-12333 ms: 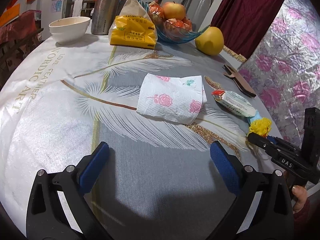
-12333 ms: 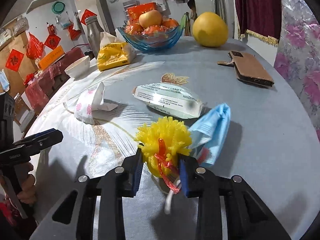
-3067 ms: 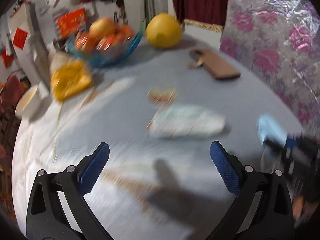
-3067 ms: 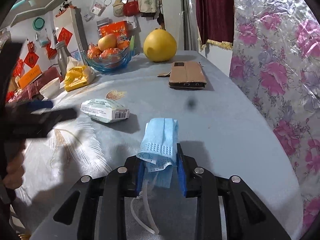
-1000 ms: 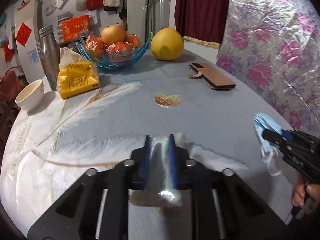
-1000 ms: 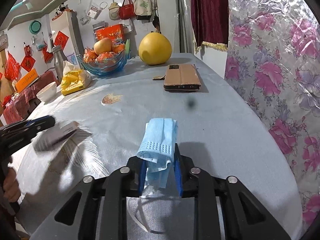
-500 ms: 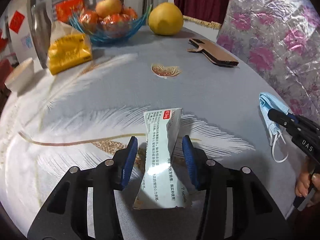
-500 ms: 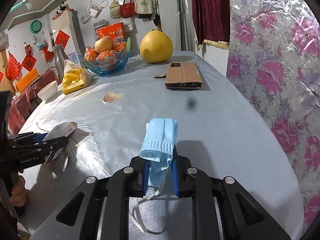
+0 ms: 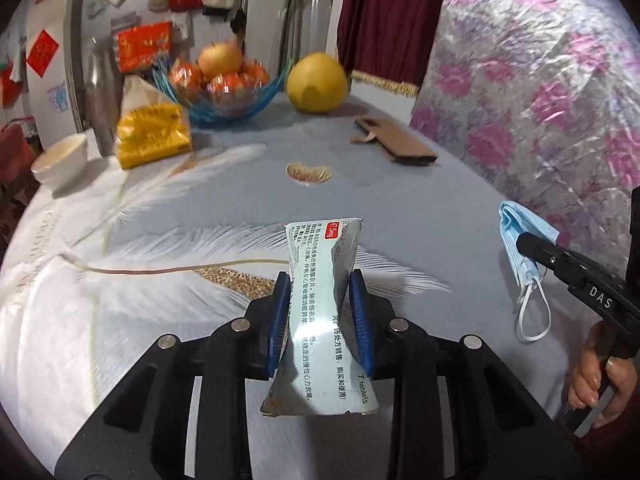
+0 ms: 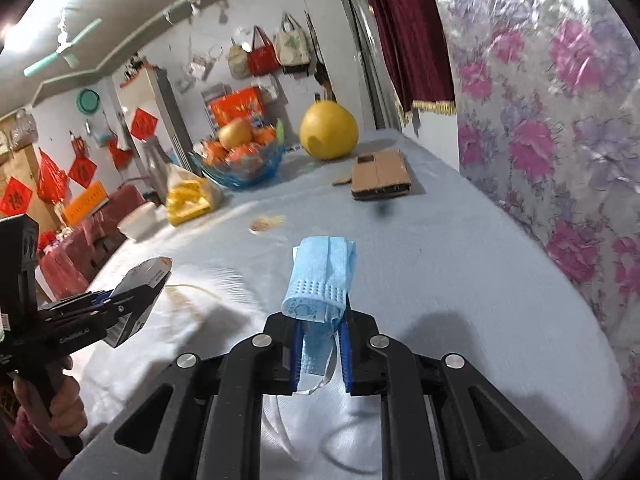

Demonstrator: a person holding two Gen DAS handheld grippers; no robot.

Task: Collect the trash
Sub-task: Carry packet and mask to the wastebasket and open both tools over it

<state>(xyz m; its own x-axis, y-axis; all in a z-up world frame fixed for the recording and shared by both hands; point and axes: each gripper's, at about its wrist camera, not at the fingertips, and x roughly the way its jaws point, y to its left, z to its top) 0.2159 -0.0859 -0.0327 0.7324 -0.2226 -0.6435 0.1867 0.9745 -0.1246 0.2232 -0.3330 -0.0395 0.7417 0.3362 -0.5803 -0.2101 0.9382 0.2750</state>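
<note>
Round table (image 9: 168, 248) under a grey-white feather-print cloth, flowered foil wall on the right, dark red curtain behind. At the far side: blue glass fruit bowl (image 9: 224, 96), big yellow pomelo (image 9: 316, 82), yellow snack bag (image 9: 154, 134), steel flask (image 9: 102, 100), white bowl (image 9: 60, 160), brown phone case (image 9: 396, 146) – none of it apparently trash

Left gripper (image 9: 320, 312) clenched on a crushed tablet box (image 9: 324, 308), pinched at its waist between the blue pads, both ends flaring out, lifted off the cloth. Right gripper (image 10: 320, 344) clamped on a folded blue face mask (image 10: 320, 276), ear loops dangling below the jaws, also clear of the table

Step in hand, by the look of it: both pieces of trash picked up and carried, not yet dropped anywhere. No bin or bag visible in either view – so next move probably calls for swinging both loads off the table toward wherever the trash goes, keeping the squeeze firm, then releasing over it. Loose mask loops likely to snag; flattened box liable to slip if the pinch eases
</note>
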